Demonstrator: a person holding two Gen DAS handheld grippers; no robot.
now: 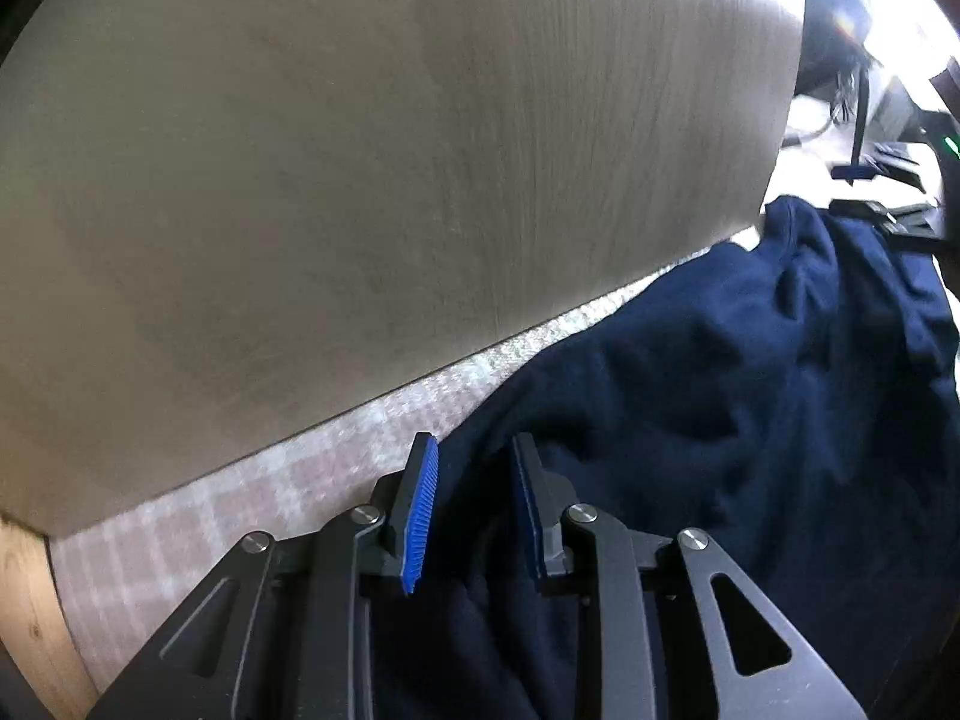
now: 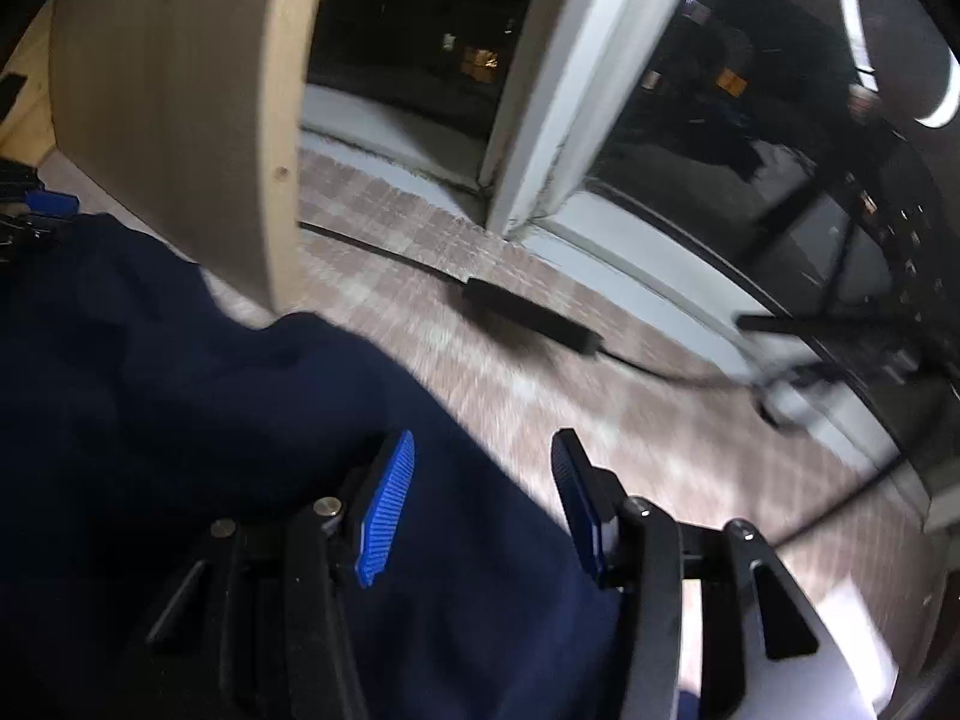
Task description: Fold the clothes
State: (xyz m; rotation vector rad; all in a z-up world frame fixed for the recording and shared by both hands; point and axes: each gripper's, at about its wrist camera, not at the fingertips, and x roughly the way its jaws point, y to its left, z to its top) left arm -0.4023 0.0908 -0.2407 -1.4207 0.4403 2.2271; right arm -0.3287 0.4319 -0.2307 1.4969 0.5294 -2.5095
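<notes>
A navy blue garment (image 1: 720,390) lies rumpled on the checkered carpet (image 1: 240,498), beside a wooden panel. My left gripper (image 1: 471,444) is open, low over the garment's near edge, and the cloth runs between and under its blue pads without being pinched. In the right wrist view the same garment (image 2: 180,390) fills the lower left. My right gripper (image 2: 480,438) is open and wide over the cloth's right edge. Its left finger is above the fabric and its right finger above bare carpet (image 2: 600,396).
A large pale wooden panel (image 1: 360,150) stands upright along the garment's far side, and its end (image 2: 180,90) shows in the right wrist view. A black cable with an oblong block (image 2: 528,312) crosses the carpet in front of a white window frame (image 2: 540,120). Dark clutter (image 1: 882,216) sits beyond the garment.
</notes>
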